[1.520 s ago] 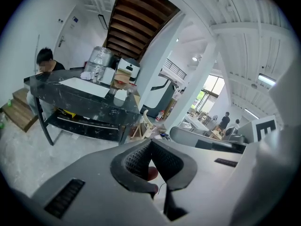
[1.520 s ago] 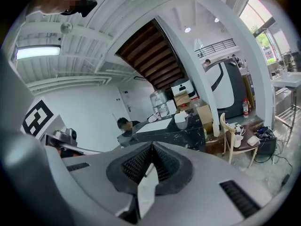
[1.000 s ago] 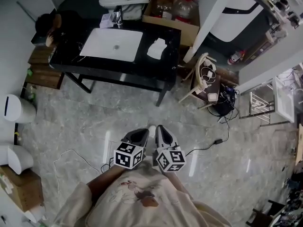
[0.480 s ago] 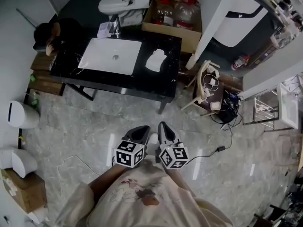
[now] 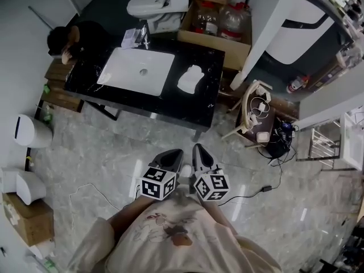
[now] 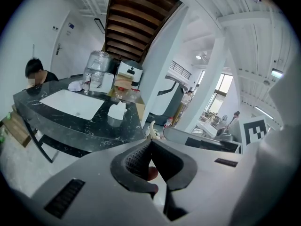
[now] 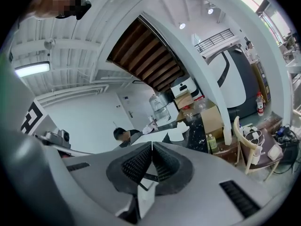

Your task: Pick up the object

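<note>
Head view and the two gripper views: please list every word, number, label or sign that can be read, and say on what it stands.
No word or number can be read in any view.
On the left marker cube and the right marker cube: black-and-white square patterns only, no letters.
On the cardboard box and the bottles in it: print too small and blurred to read.

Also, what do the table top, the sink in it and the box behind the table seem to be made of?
Table top: black with thin white veins and a gloss, so probably polished marble or similar stone. Sink: smooth, plain white, likely ceramic. Box: dull brown with open flaps, apparently cardboard.
</note>
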A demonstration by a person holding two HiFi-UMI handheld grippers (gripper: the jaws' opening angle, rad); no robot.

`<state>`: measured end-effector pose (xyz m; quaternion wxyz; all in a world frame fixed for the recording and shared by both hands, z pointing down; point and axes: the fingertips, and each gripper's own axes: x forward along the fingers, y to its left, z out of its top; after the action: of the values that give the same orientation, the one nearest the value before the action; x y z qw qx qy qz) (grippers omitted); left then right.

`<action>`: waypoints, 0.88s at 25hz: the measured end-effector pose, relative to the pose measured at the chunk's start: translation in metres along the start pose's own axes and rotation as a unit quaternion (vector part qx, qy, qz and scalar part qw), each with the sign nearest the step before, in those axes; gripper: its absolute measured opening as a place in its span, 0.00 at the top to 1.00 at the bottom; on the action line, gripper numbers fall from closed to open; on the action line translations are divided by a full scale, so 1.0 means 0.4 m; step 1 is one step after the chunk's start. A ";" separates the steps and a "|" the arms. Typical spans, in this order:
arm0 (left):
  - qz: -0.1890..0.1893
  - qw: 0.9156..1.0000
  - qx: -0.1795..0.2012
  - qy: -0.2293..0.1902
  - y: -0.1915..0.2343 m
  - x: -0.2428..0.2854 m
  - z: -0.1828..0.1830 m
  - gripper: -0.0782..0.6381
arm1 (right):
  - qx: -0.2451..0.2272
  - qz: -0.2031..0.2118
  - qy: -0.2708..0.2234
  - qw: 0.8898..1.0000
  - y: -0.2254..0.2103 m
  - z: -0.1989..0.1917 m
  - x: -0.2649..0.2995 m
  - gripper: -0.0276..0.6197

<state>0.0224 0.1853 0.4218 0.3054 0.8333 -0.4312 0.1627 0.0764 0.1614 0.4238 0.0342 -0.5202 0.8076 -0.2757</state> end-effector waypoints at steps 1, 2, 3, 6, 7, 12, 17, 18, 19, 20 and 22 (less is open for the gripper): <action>0.002 1.000 -0.001 -0.001 -0.003 0.013 0.004 0.87 | 0.000 0.003 0.001 1.000 -0.012 0.005 0.005 0.93; 0.004 1.000 -0.001 -0.003 -0.007 0.025 0.008 0.87 | 0.001 0.005 0.001 1.000 -0.024 0.009 0.009 0.93; 0.005 1.000 -0.001 -0.004 -0.012 0.036 0.013 0.87 | 0.002 0.008 0.002 1.000 -0.035 0.013 0.013 0.93; 0.011 1.000 0.002 -0.006 -0.023 0.063 0.027 0.87 | 0.004 0.016 0.003 1.000 -0.060 0.024 0.023 0.93; 0.013 1.000 0.003 -0.005 -0.027 0.070 0.032 0.87 | 0.005 0.018 0.003 1.000 -0.066 0.028 0.024 0.93; 0.016 1.000 0.009 0.002 -0.055 0.100 0.038 0.87 | 0.014 0.020 0.005 1.000 -0.100 0.036 0.017 0.93; 0.007 1.000 0.018 0.014 -0.087 0.127 0.040 0.87 | 0.029 0.012 0.001 1.000 -0.129 0.036 0.012 0.93; 0.005 1.000 0.020 0.019 -0.091 0.132 0.035 0.87 | 0.031 0.010 0.001 0.999 -0.134 0.034 0.010 0.93; 0.001 0.999 0.023 0.024 -0.095 0.139 0.032 0.87 | 0.033 0.006 0.000 0.999 -0.141 0.034 0.008 0.93; -0.002 0.999 0.026 0.027 -0.098 0.148 0.030 0.87 | 0.035 0.002 -0.001 0.999 -0.150 0.034 0.006 0.93; -0.007 0.999 0.033 0.030 -0.106 0.160 0.033 0.87 | 0.039 -0.005 -0.005 0.999 -0.167 0.039 0.006 0.93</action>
<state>0.0939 0.1555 0.4304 0.2922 0.8404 -0.4102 0.1999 0.1356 0.1325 0.4435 0.0569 -0.5242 0.7932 -0.3046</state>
